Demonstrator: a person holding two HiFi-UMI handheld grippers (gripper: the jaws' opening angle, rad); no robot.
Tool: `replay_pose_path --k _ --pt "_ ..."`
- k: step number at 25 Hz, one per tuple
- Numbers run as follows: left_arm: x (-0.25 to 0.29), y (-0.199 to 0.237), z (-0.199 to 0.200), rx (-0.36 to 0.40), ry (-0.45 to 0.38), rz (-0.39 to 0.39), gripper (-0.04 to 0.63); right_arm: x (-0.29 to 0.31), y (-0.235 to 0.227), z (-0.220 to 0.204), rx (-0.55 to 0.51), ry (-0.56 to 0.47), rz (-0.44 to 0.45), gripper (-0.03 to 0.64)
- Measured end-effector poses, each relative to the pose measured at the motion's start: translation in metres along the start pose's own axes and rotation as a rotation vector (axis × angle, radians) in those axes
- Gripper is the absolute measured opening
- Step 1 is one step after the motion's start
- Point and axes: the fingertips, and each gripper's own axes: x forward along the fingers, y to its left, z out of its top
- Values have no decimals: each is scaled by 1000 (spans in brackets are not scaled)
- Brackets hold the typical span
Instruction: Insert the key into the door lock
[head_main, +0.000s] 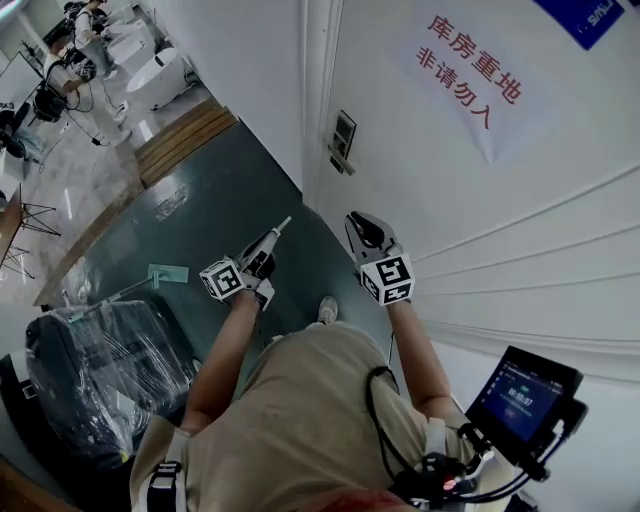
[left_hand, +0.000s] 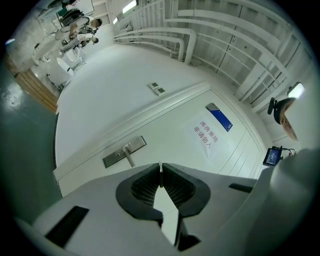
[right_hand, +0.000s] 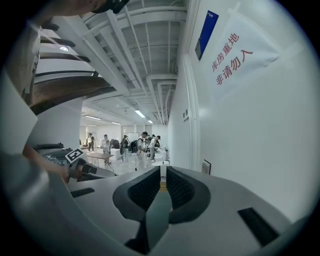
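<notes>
The left hand-held gripper is held level and clenched. In its own view the two dark pads are seen pressed together at the tips on a thin pale sliver, taken to be the key seen edge-on. Ahead of it in that view stands the white door, on which the metal door lock with its lever handle is mounted. The key is kept well apart from the lock.

The right hand-held gripper is tipped slightly downward beside the door. Its pads are drawn almost together, only a thin slit is left, and nothing is gripped between them.

A paper sign with red characters is fixed to the door, and a blue plate is seen beyond it. A small switch panel is set on the wall beside the door frame. A bulky plastic-wrapped object lies on the dark floor at the lower left of the head view, and a lit screen is carried at the person's right side.
</notes>
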Motion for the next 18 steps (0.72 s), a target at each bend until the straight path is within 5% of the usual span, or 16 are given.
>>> replay_pose_path --k 9,18 --pt "68 26 -8 -17 21 -10 35 8 -47 -6 20 -4 0 23" --pt "103 52 -14 -67 63 72 35 23 -81 -18 23 -5 5 23"
